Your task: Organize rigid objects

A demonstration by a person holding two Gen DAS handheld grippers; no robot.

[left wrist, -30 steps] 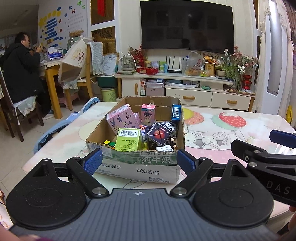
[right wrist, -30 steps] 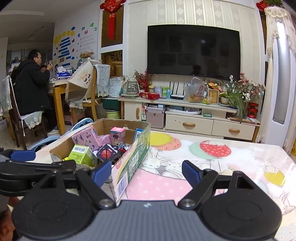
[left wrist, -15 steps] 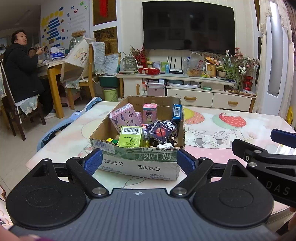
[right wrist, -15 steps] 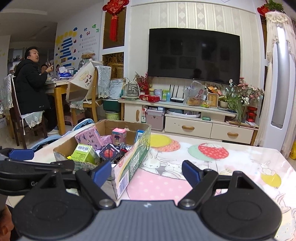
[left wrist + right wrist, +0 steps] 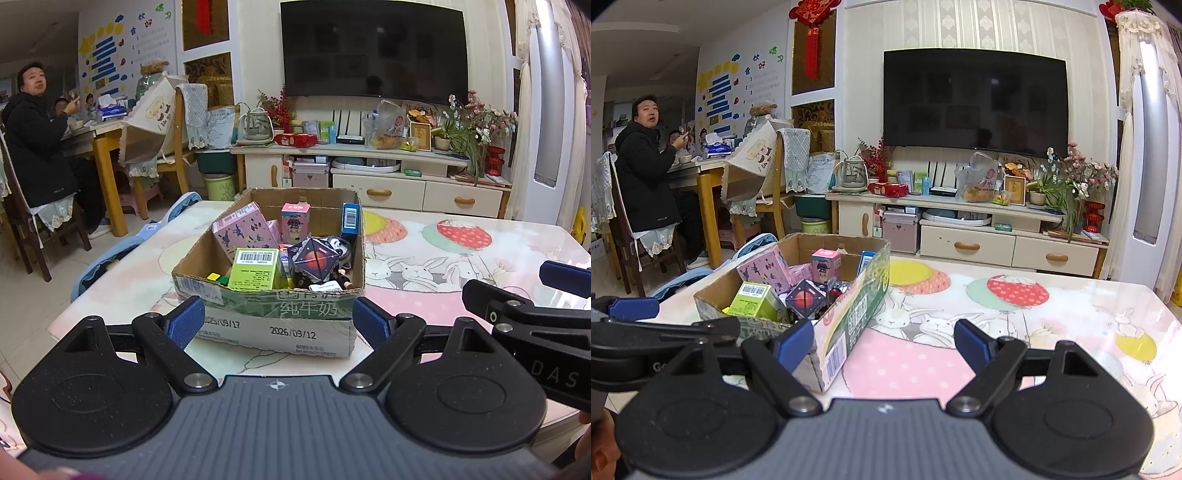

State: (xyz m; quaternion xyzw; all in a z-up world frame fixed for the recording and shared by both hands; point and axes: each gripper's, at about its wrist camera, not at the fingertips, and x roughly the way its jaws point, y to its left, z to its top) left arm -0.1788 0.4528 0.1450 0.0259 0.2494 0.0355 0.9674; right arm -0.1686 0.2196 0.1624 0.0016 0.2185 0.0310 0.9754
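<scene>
— Boxes and toys, where were they?
— All inside the cardboard box (image 5: 273, 314), which sat on the counter (image 5: 443, 280) straight ahead of the left claw (image 5: 277, 325). The box's near wall showed between that claw's blue pads (image 5: 184, 325), just beyond them and not pinched.
— And seen from the right claw (image 5: 884, 345)?
— The box lay ahead and to its left; its near corner stood just past the left pad (image 5: 794, 345). Bare counter with rabbit and balloon prints lay dead ahead between the fingers.
— Were the claws gripping anything?
— No. Both stood wide with nothing in them. Each one showed at the edge of the other's view, side by side.
— What lay in the box, biggest first?
— A pink box (image 5: 243, 230) leaned at the far left. A green box (image 5: 255, 273) with a barcode label lay nearest the left claw. A dark folded cube (image 5: 314, 258) with a red disc sat to its right. A small pink carton (image 5: 294, 218) stood upright at the back, and a blue box (image 5: 350, 218) stood against the right wall. A panda figure (image 5: 338, 245) peeked out behind the cube.
</scene>
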